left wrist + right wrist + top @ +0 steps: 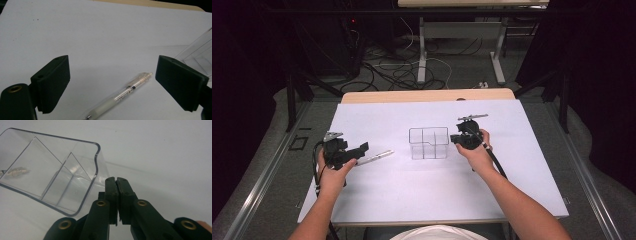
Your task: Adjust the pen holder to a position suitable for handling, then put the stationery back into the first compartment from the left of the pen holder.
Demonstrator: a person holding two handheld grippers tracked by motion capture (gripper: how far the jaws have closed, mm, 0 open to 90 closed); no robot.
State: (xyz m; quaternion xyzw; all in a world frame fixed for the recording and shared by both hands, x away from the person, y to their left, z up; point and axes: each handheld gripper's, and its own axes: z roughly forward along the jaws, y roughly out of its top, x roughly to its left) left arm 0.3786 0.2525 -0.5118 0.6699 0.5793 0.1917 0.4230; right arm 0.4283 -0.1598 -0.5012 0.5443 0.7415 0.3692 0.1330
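Grippers: two, black, one in each hand.
Left gripper (362, 150): lower left of the high view, lying near level over the sheet; jaws wide apart, gripping nothing.
Left pads (53, 81): two flat rectangular blocks with fine ribbed faces, one at the left edge and one at the right edge of the left gripper view.
Right gripper (116, 181): jaws pressed together with nothing between them, only a thin seam showing; brass-coloured rivets on its arms. In the high view it sits right of centre, just beside the box.
Pen (120, 96): one, slim and round, with a frosted clear barrel, a dark band and small print; it lies flat on the sheet between the left jaws, touching neither, its tip toward the upper right of that view. In the high view it lies left of centre, just right of the left gripper.
Box (428, 143): one, clear hard plastic, open on top, with rounded corners and thin inner walls forming four compartments; it stands upright at the centre of the high view, well apart from the pen. In the right gripper view it takes the upper left, its corner just beside the jaw tips; contact cannot be told.
Sheet (412, 195): one, smooth, matt, pale, rectangular, covering the table.
Table (427, 95): one, with a light wood edge showing as a strip beyond the sheet.
Hands: two, with bare forearms coming in from the bottom of the high view.
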